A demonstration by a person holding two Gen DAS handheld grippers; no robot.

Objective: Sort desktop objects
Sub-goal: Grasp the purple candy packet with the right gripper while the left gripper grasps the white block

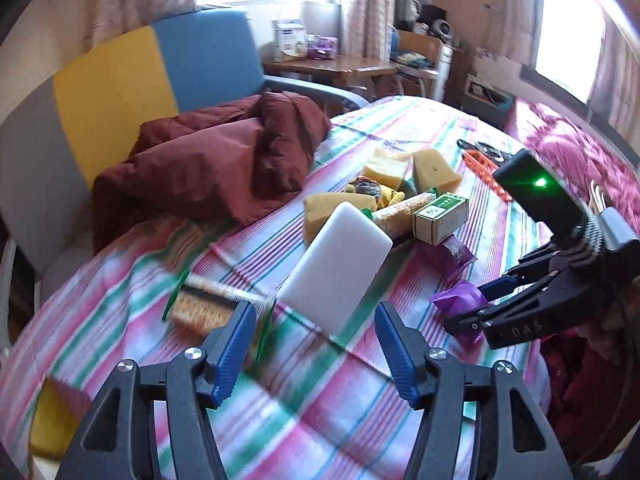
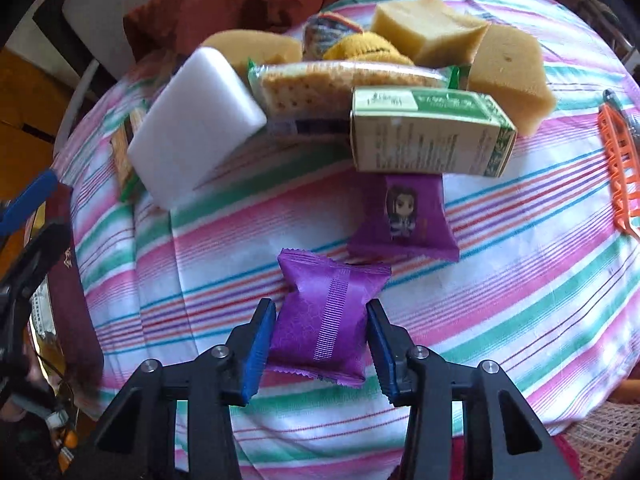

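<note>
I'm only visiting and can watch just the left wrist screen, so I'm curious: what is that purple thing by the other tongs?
Observer: A purple packet. It sits between the right tongs, whose blue pads touch both its sides.
Visitor: Is there another one like it?
Observer: Yes, a second packet lies just beyond it, with a cartoon girl printed on its face.
Visitor: And the green box?
Observer: The green box has lines of small print on the side that faces the right camera.
</note>
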